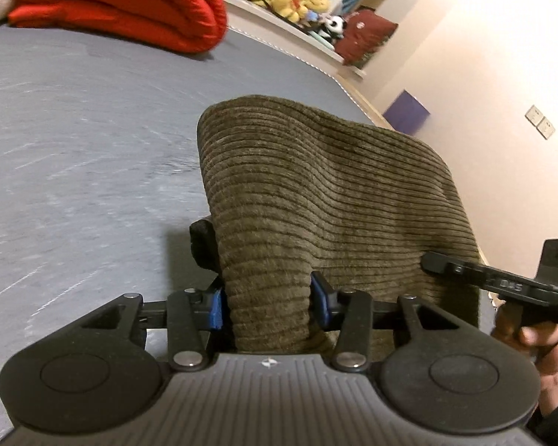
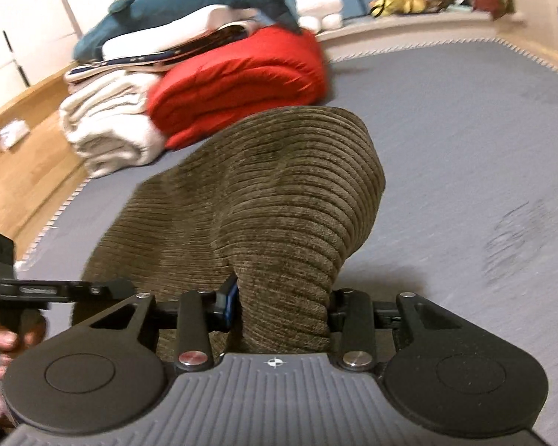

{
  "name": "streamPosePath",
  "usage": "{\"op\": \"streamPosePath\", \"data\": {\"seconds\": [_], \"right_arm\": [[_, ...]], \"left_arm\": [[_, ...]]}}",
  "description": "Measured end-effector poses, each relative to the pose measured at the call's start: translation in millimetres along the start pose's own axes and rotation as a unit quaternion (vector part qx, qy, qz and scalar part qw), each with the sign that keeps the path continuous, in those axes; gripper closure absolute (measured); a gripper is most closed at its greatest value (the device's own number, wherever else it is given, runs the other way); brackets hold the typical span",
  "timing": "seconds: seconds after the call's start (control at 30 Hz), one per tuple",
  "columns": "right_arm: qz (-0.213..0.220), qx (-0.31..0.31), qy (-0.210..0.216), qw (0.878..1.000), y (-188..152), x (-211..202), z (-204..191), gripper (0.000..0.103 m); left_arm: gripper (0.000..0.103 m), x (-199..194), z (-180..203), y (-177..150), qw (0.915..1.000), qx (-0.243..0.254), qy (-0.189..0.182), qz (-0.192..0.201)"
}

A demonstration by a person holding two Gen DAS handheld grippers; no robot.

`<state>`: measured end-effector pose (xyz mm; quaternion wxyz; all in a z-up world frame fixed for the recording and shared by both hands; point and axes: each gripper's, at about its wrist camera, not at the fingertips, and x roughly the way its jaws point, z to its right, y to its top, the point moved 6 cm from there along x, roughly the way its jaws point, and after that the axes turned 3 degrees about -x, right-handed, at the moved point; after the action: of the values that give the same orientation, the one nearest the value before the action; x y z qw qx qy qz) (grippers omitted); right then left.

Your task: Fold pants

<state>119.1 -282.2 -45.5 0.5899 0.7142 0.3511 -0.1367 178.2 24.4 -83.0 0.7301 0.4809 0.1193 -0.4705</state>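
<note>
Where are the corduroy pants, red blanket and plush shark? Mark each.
corduroy pants [image 1: 316, 193]: left wrist view, raised ribbed fold.
red blanket [image 2: 241, 78]: right wrist view, folded front.
plush shark [image 2: 189, 0]: right wrist view, blue body.

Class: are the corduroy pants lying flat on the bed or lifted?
Lifted: corduroy pants hang bunched from left gripper and right gripper above bed.

left wrist: close, tilted down over bed [image 1: 74, 148] | right wrist: same | shared: pants [image 1: 316, 193]
</note>
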Motion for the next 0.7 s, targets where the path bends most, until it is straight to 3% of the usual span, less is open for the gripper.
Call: {"op": "streamPosePath", "data": {"seconds": [0.07, 0.17, 0.2, 0.27, 0.33, 0.43, 0.5, 0.53, 0.6, 0.63, 0.7], "right_arm": [[-0.010, 0.004, -0.021, 1.000, -5, 12, 18, 0.056], [-0.050, 0.041, -0.067, 0.996, -17, 31, 41, 0.052], [-0.056, 0.046, -0.096, 0.993, -20, 30, 48, 0.051], [-0.035, 0.027, -0.127, 0.991, -17, 18, 52, 0.050], [-0.009, 0.019, -0.132, 0.991, -10, 1, 55, 0.050], [0.020, -0.011, -0.094, 0.995, -9, -23, 38, 0.049], [0.011, -0.059, -0.041, 0.997, -21, -23, 7, 0.050], [-0.011, -0.090, -0.020, 0.996, -32, -19, -5, 0.051], [-0.113, -0.150, -0.002, 0.982, -72, 0, -16, 0.055], [-0.141, -0.167, -0.009, 0.976, -88, 5, -14, 0.055], [-0.143, -0.166, -0.007, 0.976, -95, 2, -9, 0.055]], "left_arm": [[0.051, 11, -6, 0, 0.9999, 0.001, 0.017, 0.001], [0.051, 15, -21, 0, 0.9961, -0.023, 0.085, -0.004], [0.050, 12, -20, 1, 0.9960, -0.032, 0.084, 0.000], [0.050, 2, -2, 5, 0.9957, 0.009, 0.090, 0.019], [0.050, -8, 25, 3, 0.9923, 0.084, 0.082, 0.039], [0.050, -9, 51, -15, 0.9830, 0.167, 0.069, 0.030], [0.051, 8, 51, -36, 0.9764, 0.201, 0.073, -0.030], [0.051, 17, 47, -48, 0.9669, 0.228, 0.098, -0.060], [0.050, 22, 49, -64, 0.9460, 0.287, 0.127, -0.081], [0.050, 21, 51, -66, 0.9441, 0.292, 0.125, -0.088], [0.048, 17, 50, -61, 0.9511, 0.270, 0.119, -0.090]]}}
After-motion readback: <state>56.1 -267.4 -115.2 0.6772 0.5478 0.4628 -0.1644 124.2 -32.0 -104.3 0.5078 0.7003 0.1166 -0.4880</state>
